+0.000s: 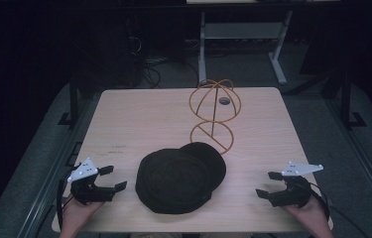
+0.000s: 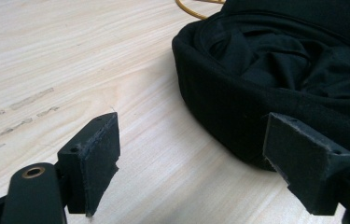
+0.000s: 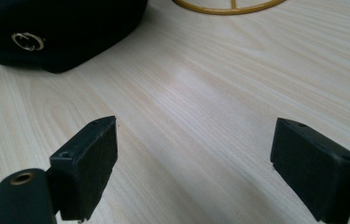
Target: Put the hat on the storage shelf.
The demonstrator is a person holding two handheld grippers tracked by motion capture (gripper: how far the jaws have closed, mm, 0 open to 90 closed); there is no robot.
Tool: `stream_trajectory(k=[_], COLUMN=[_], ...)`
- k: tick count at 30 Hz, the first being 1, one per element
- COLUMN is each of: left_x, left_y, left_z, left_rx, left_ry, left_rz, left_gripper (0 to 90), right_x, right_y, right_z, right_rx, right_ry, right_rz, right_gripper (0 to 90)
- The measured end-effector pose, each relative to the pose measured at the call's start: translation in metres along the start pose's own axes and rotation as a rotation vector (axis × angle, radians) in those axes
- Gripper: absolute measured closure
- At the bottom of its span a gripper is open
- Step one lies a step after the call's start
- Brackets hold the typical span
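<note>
The high view looks forward and down over the whole table (image 1: 124, 119). Both gripper views sit low and close — sharing the hat (image 2: 275, 88) and the stand (image 3: 228, 7) at 12 o'clock.

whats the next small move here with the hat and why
Probably ease the left tool toward the hat and take its near rim. Both tools are open and hold nothing, one on each side of the hat, which lies opening-up on the table. In the left gripper view the rim sits just beyond the jaws. The wire stand behind is bare, a likely place for the hat.
</note>
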State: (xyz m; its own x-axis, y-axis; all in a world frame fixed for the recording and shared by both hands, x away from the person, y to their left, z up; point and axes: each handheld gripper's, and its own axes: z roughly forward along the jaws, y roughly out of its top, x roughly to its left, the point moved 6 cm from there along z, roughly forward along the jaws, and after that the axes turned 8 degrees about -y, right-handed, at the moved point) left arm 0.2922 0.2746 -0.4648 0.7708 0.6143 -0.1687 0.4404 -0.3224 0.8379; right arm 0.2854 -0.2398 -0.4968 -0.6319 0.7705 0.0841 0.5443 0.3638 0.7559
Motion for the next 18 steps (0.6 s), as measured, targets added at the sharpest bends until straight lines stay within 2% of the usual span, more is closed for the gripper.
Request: stream_trajectory(k=[7,11,16,18], left_x=[-0.001,-0.001,-0.001,-0.001], left_y=[-0.001,0.0,-0.001,0.0], left_z=[-0.003,-0.003,-0.003,-0.004], left_rx=[-0.019,-0.014,-0.008,-0.021], left_ry=[-0.011,-0.014,-0.01,-0.008], left_rz=[-0.008,0.004,0.006,0.001], left_gripper=[17.9,17.8,17.9,17.9], right_x=[0.002,0.006,0.008,0.01], right_y=[0.003,0.01,0.019,0.024], right_z=[-0.001,-0.008,-0.013,-0.015], right_rx=[-0.007,-0.039,-0.045,-0.05], right_ry=[0.006,0.01,0.012,0.012], right_rz=[0.02,0.002,-0.021,-0.023], right_gripper=[14.3,14.3,14.4,14.3])
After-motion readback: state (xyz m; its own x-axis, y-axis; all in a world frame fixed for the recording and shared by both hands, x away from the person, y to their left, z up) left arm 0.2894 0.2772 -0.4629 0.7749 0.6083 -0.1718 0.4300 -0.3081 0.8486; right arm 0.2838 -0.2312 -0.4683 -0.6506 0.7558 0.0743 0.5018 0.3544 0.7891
